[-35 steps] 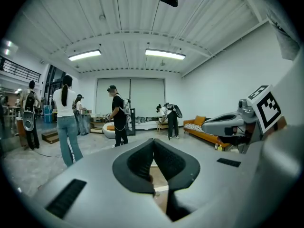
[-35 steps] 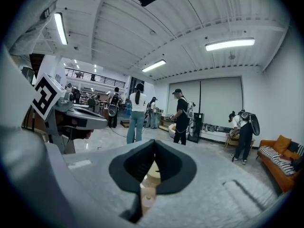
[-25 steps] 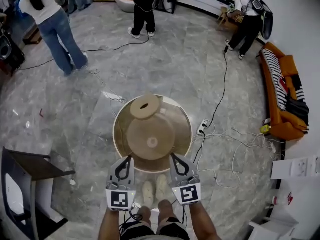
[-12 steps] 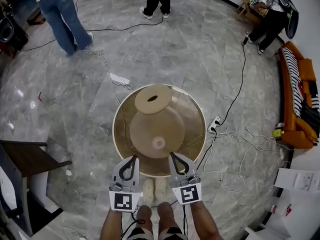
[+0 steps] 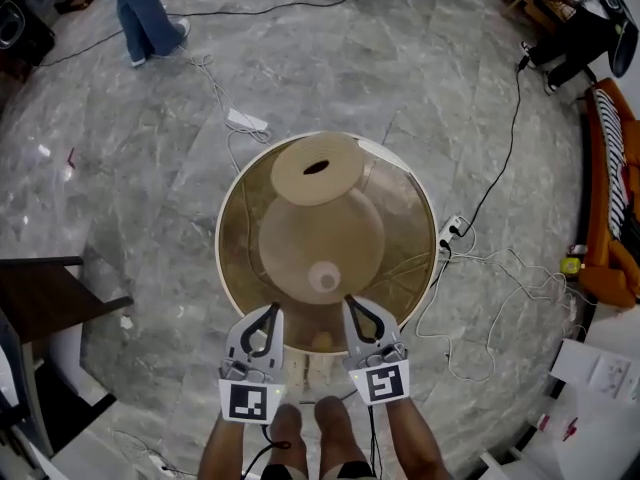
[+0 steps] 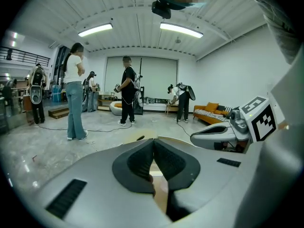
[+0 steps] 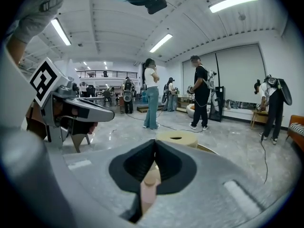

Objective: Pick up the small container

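A small pale cylindrical container (image 5: 324, 278) stands upright on the round glass-topped table (image 5: 232, 268), a little nearer me than the middle. My right gripper view shows this container (image 7: 150, 180) close ahead, seen through the gap below the jaws. Both grippers hang over the table's near edge, side by side. The left gripper (image 5: 272, 311) is shut and empty, just left of the container. The right gripper (image 5: 348, 301) is shut and empty, just right of it. Neither touches it. A bigger beige disc-shaped container (image 5: 317, 168) with a dark hole sits at the far edge.
Cables and a white power strip (image 5: 449, 234) lie on the marble floor right of the table. A dark side table (image 5: 50, 298) stands at the left, an orange sofa (image 5: 612, 218) at the far right. People stand on the far floor (image 5: 145, 8). My feet (image 5: 300, 423) are under the table's near edge.
The head view has tilted down and come closer: the table looks bigger and the people slide out at the top. Both grippers stay shut and now reach over the table's near edge.
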Demonstrator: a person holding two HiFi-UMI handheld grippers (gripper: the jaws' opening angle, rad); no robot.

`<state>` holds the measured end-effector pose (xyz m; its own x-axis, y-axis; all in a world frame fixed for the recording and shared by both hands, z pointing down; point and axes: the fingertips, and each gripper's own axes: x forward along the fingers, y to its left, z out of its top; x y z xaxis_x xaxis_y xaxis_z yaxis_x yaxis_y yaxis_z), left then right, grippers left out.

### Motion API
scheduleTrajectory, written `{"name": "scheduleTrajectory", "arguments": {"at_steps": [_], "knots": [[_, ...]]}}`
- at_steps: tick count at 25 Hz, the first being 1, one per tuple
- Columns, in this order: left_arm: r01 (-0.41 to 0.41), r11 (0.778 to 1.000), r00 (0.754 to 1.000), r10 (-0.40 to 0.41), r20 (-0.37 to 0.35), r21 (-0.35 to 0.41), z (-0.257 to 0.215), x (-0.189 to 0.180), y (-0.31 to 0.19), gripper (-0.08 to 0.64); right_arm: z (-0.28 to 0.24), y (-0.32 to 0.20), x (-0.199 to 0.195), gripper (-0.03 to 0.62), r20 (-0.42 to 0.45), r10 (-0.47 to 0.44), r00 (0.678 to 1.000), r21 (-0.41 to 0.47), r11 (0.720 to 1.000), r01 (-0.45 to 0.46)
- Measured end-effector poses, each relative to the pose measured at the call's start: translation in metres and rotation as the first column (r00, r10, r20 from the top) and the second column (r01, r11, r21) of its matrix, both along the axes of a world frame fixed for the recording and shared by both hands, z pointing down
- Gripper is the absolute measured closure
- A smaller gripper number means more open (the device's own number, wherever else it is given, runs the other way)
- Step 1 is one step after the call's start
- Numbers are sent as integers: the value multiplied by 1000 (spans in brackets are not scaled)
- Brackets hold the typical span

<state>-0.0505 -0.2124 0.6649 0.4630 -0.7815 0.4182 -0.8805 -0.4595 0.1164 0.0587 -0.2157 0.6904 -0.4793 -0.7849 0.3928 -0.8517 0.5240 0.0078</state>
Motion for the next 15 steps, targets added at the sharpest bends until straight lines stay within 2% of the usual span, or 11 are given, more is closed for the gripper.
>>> {"name": "scheduleTrajectory", "arguments": {"at_steps": [6,12,13,14,15], "knots": [[20,999,1000,-20,4,-44,48,-1,-1,541,49,-6,-2,592,-5,-30,1000,-17,999,30],[35,998,999,-35,5,-58,67,-4,2,541,74,-10,-10,589,18,-64,998,-38,997,65],[39,997,999,-39,4,-64,69,-5,3,541,79,-11,-12,525,20,-71,997,-47,996,71],[41,997,999,-41,5,-69,71,-6,3,541,83,-12,-14,495,18,-76,997,-54,996,77],[44,996,999,-44,4,-73,73,-7,3,541,88,-14,-16,494,13,-81,997,-57,995,82]]}}
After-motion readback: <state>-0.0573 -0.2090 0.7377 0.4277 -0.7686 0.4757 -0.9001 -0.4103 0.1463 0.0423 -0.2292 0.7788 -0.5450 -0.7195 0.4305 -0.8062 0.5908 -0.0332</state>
